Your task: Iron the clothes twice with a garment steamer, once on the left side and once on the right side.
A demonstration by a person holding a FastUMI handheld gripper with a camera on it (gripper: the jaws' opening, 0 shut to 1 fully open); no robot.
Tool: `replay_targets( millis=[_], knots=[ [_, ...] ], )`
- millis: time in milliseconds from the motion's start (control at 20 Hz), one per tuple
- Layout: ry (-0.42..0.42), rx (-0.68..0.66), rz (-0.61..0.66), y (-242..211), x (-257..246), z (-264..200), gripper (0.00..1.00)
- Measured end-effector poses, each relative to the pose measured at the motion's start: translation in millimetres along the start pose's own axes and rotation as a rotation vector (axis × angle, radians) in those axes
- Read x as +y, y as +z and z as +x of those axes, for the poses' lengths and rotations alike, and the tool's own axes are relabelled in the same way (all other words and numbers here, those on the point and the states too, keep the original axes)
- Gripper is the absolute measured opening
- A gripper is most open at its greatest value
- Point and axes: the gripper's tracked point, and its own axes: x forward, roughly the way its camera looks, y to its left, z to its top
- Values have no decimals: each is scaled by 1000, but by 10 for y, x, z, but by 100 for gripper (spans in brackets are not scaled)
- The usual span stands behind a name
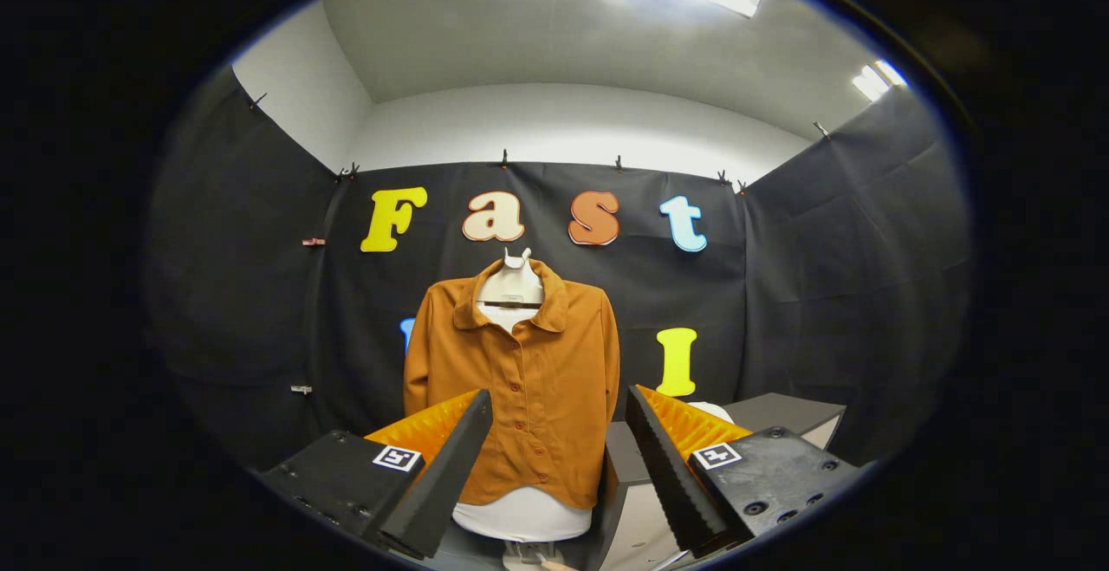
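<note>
A rust-orange button-front shirt with a collar (pixel 520 380) hangs on a white mannequin torso (pixel 522 515), upright against the booth's black cloth wall, beyond the gripper (pixel 559 432) and framed in the gap between its fingers. The gripper stands wide apart, holding nothing, well short of the shirt. A grey box-like surface (pixel 784 415) sits just right of the torso, behind the right finger (pixel 663 467).

The gripper (pixel 559 467) fingers cover both lower corners of the shirt (pixel 520 380) and part of its sleeves. The mannequin (pixel 523 515) base is cut off below. A pale object (pixel 715 411) behind the right finger is too hidden to identify.
</note>
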Motion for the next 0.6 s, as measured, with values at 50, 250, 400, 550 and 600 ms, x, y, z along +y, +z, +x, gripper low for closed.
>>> replay_targets(
  millis=[50,250,400,550,600],
  knots=[
    [-10,8,-2,-35,14,0,98],
    [-70,30,-11,-118,-25,-38,98],
    [-114,43,-22,-156,-114,-34,98],
    [-172,55,-31,-217,-318,12,98],
    [-194,58,-33,-231,-415,32,98]
  ],
)
